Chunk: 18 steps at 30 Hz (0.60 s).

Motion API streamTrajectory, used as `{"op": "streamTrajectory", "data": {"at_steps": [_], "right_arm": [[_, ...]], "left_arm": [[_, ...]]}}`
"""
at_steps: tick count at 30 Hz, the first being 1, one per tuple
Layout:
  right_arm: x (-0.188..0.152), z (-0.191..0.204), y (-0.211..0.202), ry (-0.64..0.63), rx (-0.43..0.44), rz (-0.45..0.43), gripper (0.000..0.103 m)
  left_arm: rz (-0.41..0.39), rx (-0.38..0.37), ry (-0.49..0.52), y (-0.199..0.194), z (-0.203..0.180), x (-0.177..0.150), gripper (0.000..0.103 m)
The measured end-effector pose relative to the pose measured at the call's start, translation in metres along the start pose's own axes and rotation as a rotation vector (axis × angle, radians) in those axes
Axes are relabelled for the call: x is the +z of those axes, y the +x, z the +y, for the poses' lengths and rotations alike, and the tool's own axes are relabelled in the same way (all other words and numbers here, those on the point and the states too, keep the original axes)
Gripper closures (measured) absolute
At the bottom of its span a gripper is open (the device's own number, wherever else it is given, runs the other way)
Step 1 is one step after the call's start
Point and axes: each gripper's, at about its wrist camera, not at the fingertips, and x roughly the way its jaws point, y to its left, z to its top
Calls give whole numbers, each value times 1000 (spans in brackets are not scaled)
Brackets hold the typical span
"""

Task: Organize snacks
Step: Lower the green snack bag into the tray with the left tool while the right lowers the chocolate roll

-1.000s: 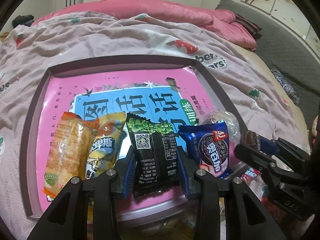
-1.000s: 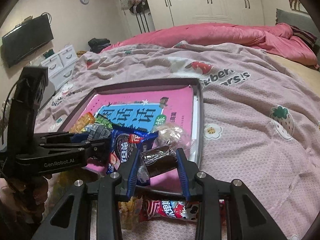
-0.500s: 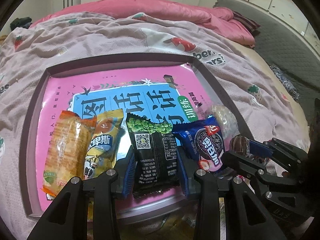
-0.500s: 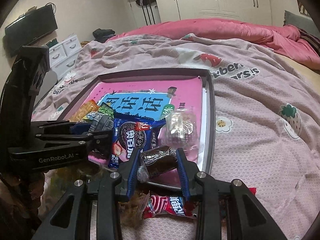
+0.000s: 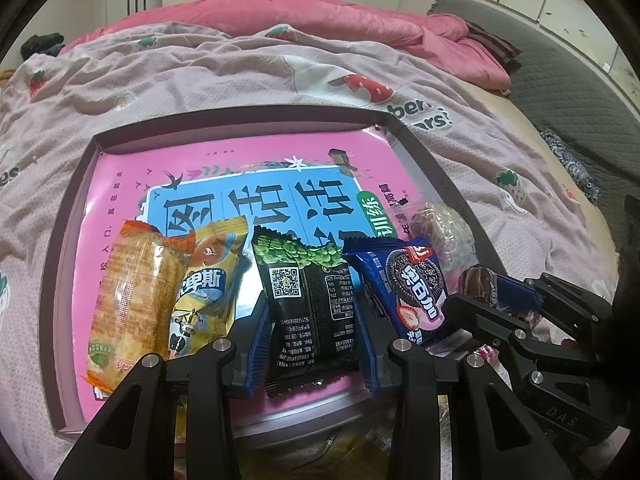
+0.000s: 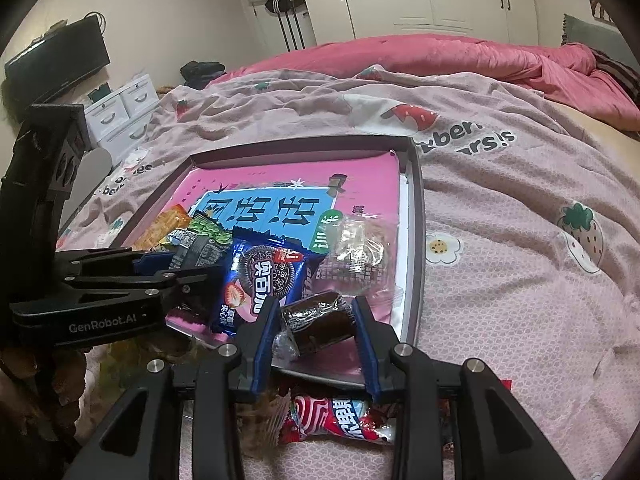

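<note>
**A:** Your right gripper (image 6: pixel 316 320) has its jaws clenched on the brown-wrapped cake (image 6: pixel 318 318), hanging over the near right corner of the tray (image 6: pixel 416 240), just beside the blue cookie pack (image 6: pixel 266 280). Your left gripper (image 5: pixel 312 320) grasps the black pea packet (image 5: pixel 308 304) by its lower half, in the row with the orange pack (image 5: pixel 128 300) and the yellow pack (image 5: pixel 208 284).

**B:** How will that cake handle?

**A:** Light and soft, I'd judge, and the wrapper looks slick. You hold it across the middle, which suits it; squeeze harder and it may crush. The twisted wrapper end (image 6: pixel 286 346) would likely slip.

**B:** And the pea packet?

**A:** A light, crinkly foil pouch with loose contents, probably. Keep hold on the flat body or the sealed edge, not the puffed centre.
</note>
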Motion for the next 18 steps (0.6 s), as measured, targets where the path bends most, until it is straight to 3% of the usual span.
{"op": "streamTrajectory", "data": {"at_steps": [5, 18], "right_arm": [[0, 0, -2, -17, -43, -9, 66], [1, -3, -2, -1, -37, -4, 66]], "left_arm": [[0, -2, -1, 0, 0, 0, 63], [1, -12, 3, -6, -2, -1, 63]]}}
